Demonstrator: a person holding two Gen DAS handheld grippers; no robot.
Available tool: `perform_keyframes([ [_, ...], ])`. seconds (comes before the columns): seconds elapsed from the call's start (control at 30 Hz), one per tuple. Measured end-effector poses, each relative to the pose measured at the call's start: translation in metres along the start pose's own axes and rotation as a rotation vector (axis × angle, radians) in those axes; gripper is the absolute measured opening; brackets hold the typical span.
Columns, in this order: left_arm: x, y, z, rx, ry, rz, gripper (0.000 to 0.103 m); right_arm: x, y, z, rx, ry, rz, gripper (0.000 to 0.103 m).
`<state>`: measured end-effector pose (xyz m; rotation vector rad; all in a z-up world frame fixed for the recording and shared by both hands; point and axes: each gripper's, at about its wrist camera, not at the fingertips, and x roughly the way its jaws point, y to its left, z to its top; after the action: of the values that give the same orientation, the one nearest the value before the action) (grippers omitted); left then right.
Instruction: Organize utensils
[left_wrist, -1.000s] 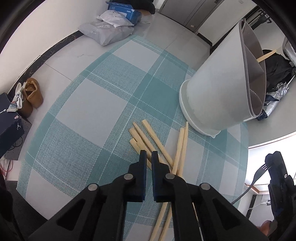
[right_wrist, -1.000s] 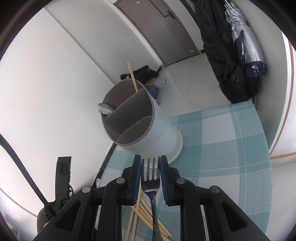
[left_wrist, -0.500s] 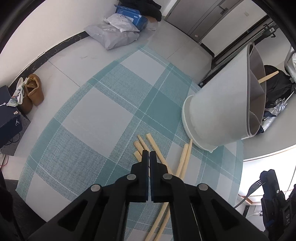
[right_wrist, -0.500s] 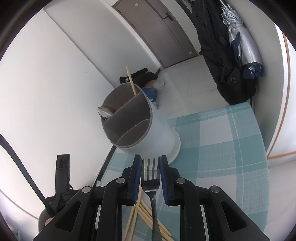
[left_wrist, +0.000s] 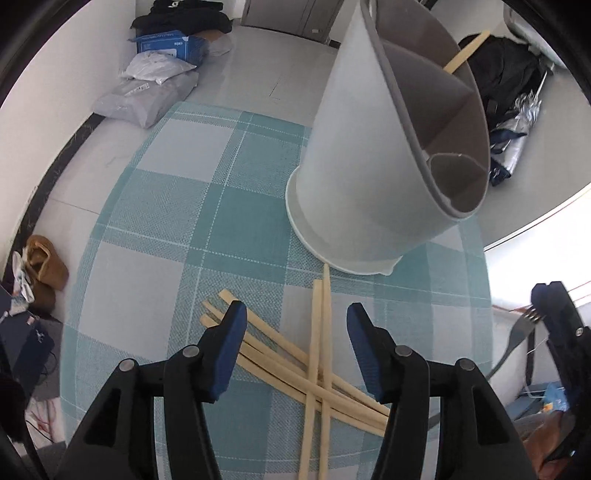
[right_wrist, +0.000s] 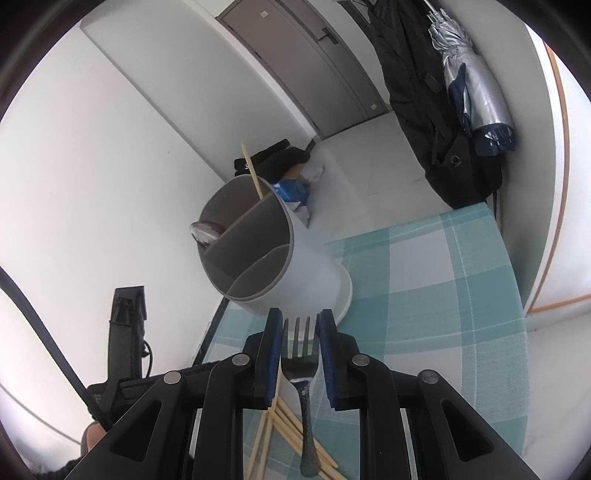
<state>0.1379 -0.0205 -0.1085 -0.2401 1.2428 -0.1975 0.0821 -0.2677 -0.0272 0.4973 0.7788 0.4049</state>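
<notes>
Looking barely started: right gripper (right_wrist: 300, 345) pinching a fork (right_wrist: 301, 363), left gripper (left_wrist: 293, 345) just opened, empty, over loose chopsticks (left_wrist: 317, 354), holder (left_wrist: 373, 155) at 1 o'clock.

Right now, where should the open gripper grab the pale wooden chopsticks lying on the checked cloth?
Take the two parallel pale wooden chopsticks near mid-length, above the crossing, from straight overhead: they lie flat, and the left gripper, jaws just opened, already straddles them.
</notes>
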Motion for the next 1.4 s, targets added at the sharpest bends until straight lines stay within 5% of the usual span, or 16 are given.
perform_keyframes([
  [0.33,0.021,-0.010,-0.007,0.239,0.092,0.209,0.052,-0.003,-0.005,0.003,0.004,-0.007,-0.002,0.019],
  [0.53,0.022,-0.005,-0.001,0.254,0.093,0.218,0.051,-0.003,-0.007,0.005,0.015,-0.010,0.000,0.019],
  [0.7,0.024,-0.005,0.005,0.201,0.066,0.181,0.021,-0.005,-0.005,0.005,0.008,-0.015,0.002,0.019],
  [0.83,0.018,-0.008,0.008,0.179,0.011,0.155,0.003,-0.005,-0.004,0.004,0.007,-0.014,0.001,0.019],
  [1.1,-0.007,-0.006,0.005,0.089,-0.118,0.110,0.003,-0.007,0.006,0.001,-0.031,-0.026,-0.011,0.019],
  [1.4,-0.070,0.003,0.005,0.006,-0.393,0.065,0.003,-0.016,0.021,-0.007,-0.087,-0.069,-0.035,0.019],
])
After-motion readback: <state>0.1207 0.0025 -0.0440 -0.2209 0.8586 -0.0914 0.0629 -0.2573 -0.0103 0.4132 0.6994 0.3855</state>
